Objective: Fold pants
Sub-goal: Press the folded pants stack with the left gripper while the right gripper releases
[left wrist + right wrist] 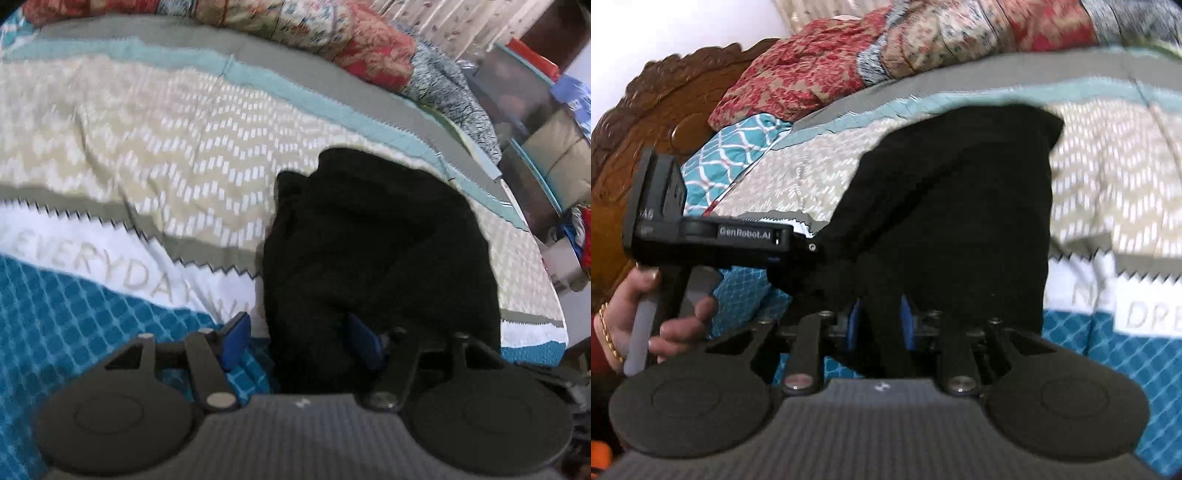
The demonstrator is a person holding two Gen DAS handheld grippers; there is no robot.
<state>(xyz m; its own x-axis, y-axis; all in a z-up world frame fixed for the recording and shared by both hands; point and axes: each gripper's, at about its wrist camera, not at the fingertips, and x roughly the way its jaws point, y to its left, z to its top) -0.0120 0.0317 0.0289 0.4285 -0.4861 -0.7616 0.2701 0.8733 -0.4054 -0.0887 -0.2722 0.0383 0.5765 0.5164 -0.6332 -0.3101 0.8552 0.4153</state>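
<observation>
- The black pants lie bunched on the patterned bedspread, near the bed's front edge.
- The left tongs are spread wide; the near hem of the cloth sits between the blue pads, not pinched.
- The right tongs are pressed together on a fold of the pants.
- Red floral quilts are piled along the far side, beside a carved wooden headboard.
</observation>
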